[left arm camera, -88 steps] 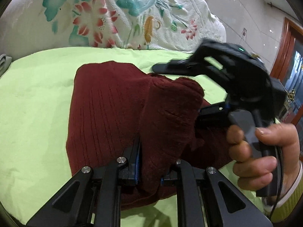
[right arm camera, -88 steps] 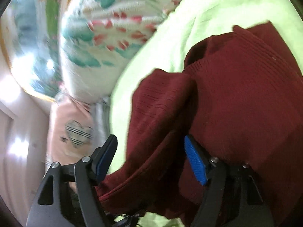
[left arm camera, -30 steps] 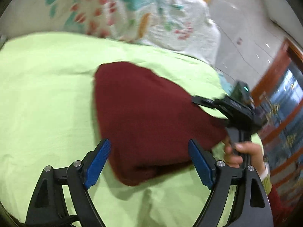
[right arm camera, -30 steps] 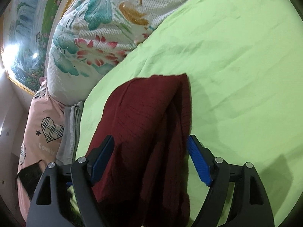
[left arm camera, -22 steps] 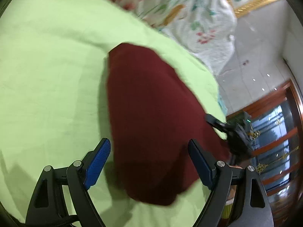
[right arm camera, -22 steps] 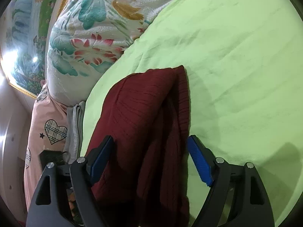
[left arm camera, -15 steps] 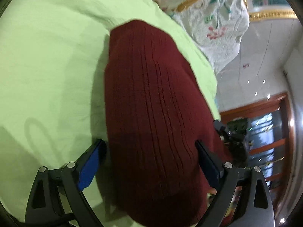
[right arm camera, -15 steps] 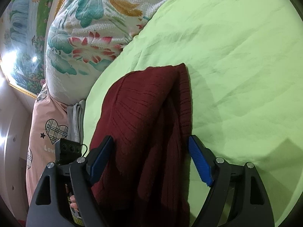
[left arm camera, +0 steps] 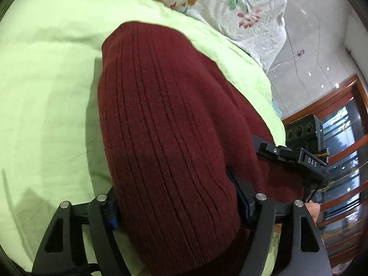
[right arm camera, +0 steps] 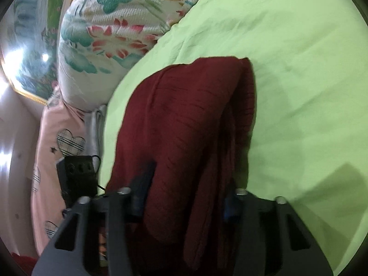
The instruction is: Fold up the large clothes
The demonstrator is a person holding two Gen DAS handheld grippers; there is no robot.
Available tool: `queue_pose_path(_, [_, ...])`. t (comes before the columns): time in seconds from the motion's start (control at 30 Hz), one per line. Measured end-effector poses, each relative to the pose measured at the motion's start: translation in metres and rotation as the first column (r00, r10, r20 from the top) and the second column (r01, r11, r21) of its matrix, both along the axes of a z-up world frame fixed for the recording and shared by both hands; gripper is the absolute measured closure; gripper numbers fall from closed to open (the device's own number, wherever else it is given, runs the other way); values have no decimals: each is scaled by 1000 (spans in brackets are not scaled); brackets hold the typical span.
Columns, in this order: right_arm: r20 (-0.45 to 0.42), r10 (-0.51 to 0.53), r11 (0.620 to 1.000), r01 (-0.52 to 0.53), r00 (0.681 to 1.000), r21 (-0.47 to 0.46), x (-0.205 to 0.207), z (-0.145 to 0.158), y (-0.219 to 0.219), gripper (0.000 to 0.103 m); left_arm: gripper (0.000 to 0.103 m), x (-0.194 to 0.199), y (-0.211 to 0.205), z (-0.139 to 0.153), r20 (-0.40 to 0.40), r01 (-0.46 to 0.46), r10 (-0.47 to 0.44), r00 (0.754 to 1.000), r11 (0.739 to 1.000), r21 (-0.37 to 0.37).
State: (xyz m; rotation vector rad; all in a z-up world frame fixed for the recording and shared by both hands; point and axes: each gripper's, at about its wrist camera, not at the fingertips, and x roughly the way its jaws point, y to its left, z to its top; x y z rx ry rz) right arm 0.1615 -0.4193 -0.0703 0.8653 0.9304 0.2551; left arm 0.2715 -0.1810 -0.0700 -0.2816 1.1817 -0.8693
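Note:
A folded dark red ribbed sweater point(left arm camera: 165, 124) lies on the light green bed sheet point(left arm camera: 46, 92). My left gripper point(left arm camera: 177, 204) has closed its jaws onto the near end of the folded bundle, one finger on each side. In the right wrist view the sweater point(right arm camera: 184, 124) runs away from me, and my right gripper point(right arm camera: 184, 202) also clamps the thick bundle between its fingers. The right gripper's body point(left arm camera: 296, 158) shows at the right edge of the left wrist view. The left gripper's body point(right arm camera: 77, 172) shows at the left of the right wrist view.
A floral quilt point(left arm camera: 232, 7) is bunched at the head of the bed, also in the right wrist view point(right arm camera: 110, 27). A pink pillow with plaid hearts point(right arm camera: 53, 147) lies at the bed's left. A wooden door frame point(left arm camera: 340, 119) and tiled floor lie beyond the bed's right edge.
Both grippers have moved in over the folded sweater and closed from wide open onto its near end. Earlier still they let go of the sleeve and pulled back.

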Motion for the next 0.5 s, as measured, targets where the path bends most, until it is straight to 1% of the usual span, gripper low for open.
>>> queue_pose_path(0.07, [15,-11,1000,11,1000,-25,-5,9,6,64,38,-6,3,8,29,-9,9,1000,1000,0])
queue_pose_path(0.13, [41,-14,999,15,999,-29,-10,21,17,66,41,-13,12,17,42,-19,19,999,1000,-10])
queue_pose_path(0.2, [63,9,1000,-8,998,-23,-12,30,34,67,42,-24,29,27,62,-27,28,998,1000,-12])
queue_pose_path(0.27, [83,45,999,-43,996,-25,-12,36,57,67,42,-35,54,39,98,-57,58,994,998,-9])
queue_pose_path(0.33, [107,88,996,-88,990,-7,-8,38,83,67,42,-47,91,51,127,-89,87,988,996,4])
queue_pose_path(0.43, [155,170,985,-174,973,10,3,38,132,67,42,-63,144,63,159,-138,131,978,990,33])
queue_pose_path(0.5, [170,212,975,-220,962,25,10,34,162,67,42,-72,171,67,175,-164,151,973,985,60])
